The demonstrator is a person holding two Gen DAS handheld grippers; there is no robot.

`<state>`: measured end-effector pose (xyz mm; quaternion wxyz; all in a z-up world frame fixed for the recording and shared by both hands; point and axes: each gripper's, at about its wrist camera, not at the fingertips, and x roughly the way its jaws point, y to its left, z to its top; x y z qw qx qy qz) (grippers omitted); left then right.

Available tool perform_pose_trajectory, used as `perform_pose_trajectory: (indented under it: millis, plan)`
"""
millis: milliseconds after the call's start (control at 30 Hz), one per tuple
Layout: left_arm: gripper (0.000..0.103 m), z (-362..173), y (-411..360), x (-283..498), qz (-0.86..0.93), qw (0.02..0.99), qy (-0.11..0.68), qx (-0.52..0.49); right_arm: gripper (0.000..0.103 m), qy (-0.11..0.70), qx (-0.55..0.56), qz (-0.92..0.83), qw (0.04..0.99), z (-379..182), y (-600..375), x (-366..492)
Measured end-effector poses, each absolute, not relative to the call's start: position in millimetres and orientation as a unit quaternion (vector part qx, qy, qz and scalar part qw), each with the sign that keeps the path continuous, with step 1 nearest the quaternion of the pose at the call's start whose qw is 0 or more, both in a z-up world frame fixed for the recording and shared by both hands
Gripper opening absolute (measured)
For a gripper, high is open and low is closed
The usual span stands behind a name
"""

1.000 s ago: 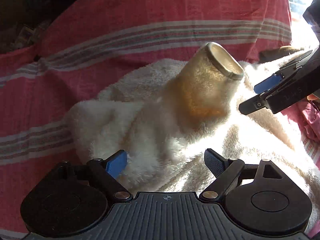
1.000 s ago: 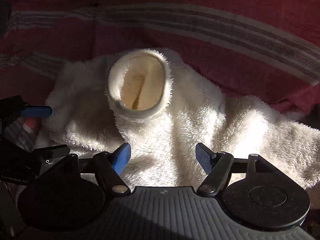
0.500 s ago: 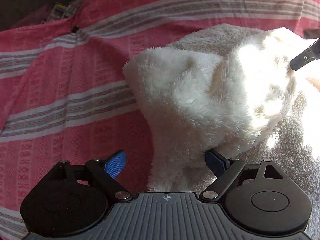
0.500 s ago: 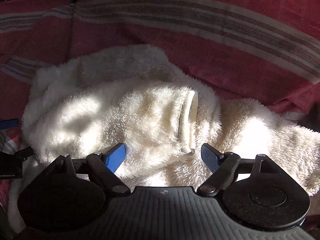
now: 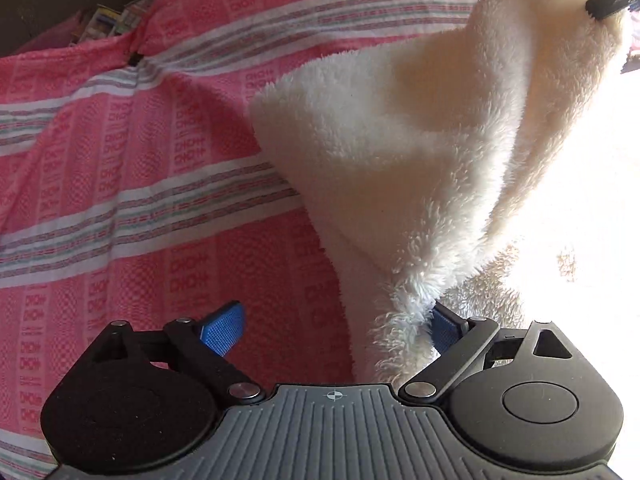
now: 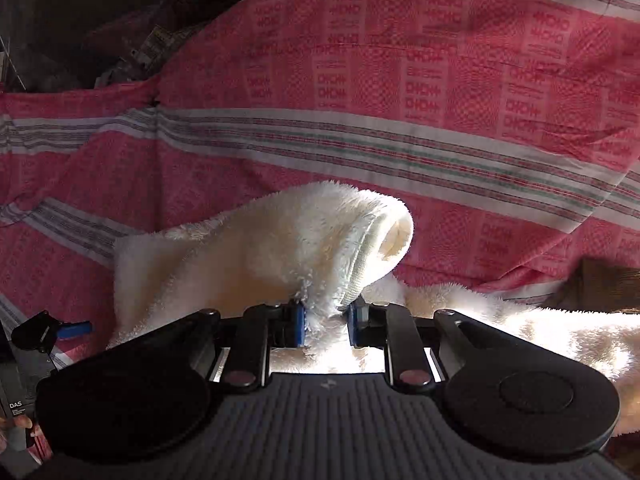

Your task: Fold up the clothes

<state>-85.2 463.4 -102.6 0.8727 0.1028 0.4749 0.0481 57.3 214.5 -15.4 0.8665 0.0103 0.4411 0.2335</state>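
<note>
On the pink striped sheet (image 5: 120, 184) lies your white fleece (image 5: 400, 152), a fluffy garment bunched up and partly lifted off the cloth. Your right gripper (image 6: 326, 322) has its 2 blue pads drawn close together, pinching a tuft of the fleece just beside the ribbed cuff (image 6: 368, 256); the sleeve rises from that pinch and curls over, its open end facing right. From the left wrist view, you can see the tip of that same gripper at the top right corner, holding the fleece up so that it hangs in a tall, sagging peak. Your left gripper (image 5: 332, 330) is spread wide: its left pad (image 5: 222, 328) hovers over bare sheet with nothing against it, while its right pad (image 5: 444, 326) touches the shaggy lower edge of the fleece, which drapes down between the 2 fingers without being clamped. Strong sunlight washes out the fleece on the right side of the left wrist view, so its shape there cannot be made out. From the right wrist view, more of the fleece spreads across the sheet to the right, brightly lit, and a brown object (image 6: 600, 284) sits at the far right edge, too partial to identify. At the left edge of that view, 1 blue-tipped finger of your left gripper shows low beside the fleece. Behind the sheet's upper left edge lies dark clutter (image 6: 100, 40), too dim to name.
</note>
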Motion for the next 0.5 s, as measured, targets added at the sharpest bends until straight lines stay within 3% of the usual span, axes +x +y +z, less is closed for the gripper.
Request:
perform_pose_trajectory:
  millis: [167, 233, 267, 300, 333, 433, 500]
  plan:
    - [0.098, -98.6, 434.9, -76.2, 0.042, 0.887, 0.437, 0.139, 0.022, 0.451, 0.019, 0.223, 0.864, -14.7, 206.8, 47.9]
    - [0.074, -96.0, 427.7, -70.7, 0.063, 0.893, 0.420, 0.151, 0.022, 0.448, 0.025, 0.227, 0.864, -12.9, 212.5, 45.0]
    - [0.049, -92.3, 437.1, -68.3, 0.083, 0.895, 0.419, 0.126, 0.022, 0.446, 0.027, 0.230, 0.864, -11.9, 215.8, 43.8]
    - [0.030, -87.9, 449.8, -66.3, 0.104, 0.897, 0.419, 0.092, 0.023, 0.445, 0.027, 0.236, 0.863, -12.4, 218.7, 44.3]
    - [0.028, -83.5, 462.5, -64.3, 0.125, 0.898, 0.418, 0.058, 0.023, 0.446, 0.029, 0.245, 0.860, -12.2, 220.8, 41.8]
    - [0.038, -68.8, 500.6, -79.0, 0.201, 0.901, 0.385, 0.006, 0.025, 0.476, 0.024, 0.264, 0.838, -34.2, 243.8, 35.8]
    - [0.070, -71.4, 515.9, -87.4, 0.230, 0.894, 0.386, 0.007, 0.025, 0.501, 0.016, 0.274, 0.821, -53.5, 262.2, 31.9]
